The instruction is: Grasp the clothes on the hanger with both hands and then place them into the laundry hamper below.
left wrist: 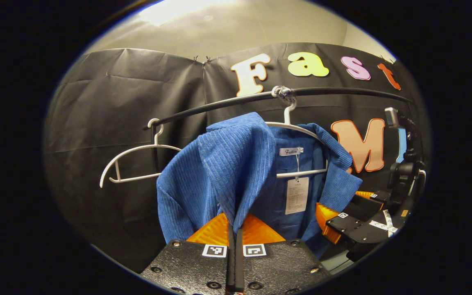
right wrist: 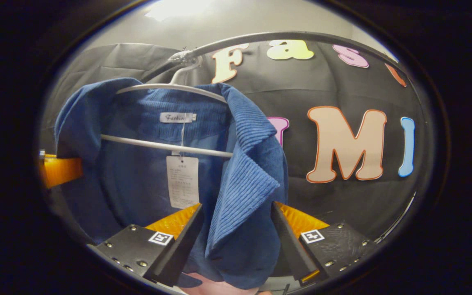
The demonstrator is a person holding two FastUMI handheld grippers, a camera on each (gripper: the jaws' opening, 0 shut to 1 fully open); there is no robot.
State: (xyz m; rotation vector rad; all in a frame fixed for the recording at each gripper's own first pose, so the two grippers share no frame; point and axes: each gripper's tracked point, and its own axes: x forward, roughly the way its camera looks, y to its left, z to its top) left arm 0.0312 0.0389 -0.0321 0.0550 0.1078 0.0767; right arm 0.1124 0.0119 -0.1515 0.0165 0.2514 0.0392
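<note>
Left gripper view: the blue jacket (left wrist: 236,172) hangs lengthwise downward on a white hanger (left wrist: 297,131), collar at 12 o'clock. The left gripper (left wrist: 234,235) is closed, pinching its lapel. The right gripper (right wrist: 236,229) stands wide open around the other lapel.

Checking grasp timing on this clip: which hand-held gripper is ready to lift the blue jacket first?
Left. The left hand-held gripper is shut on the blue jacket; the right hand-held gripper is open, straddling the lapel, which hangs between its fingers.

Jacket (left wrist: 219,172) hangs on hanger (left wrist: 297,128), left of it a bare hanger (left wrist: 137,157).
</note>
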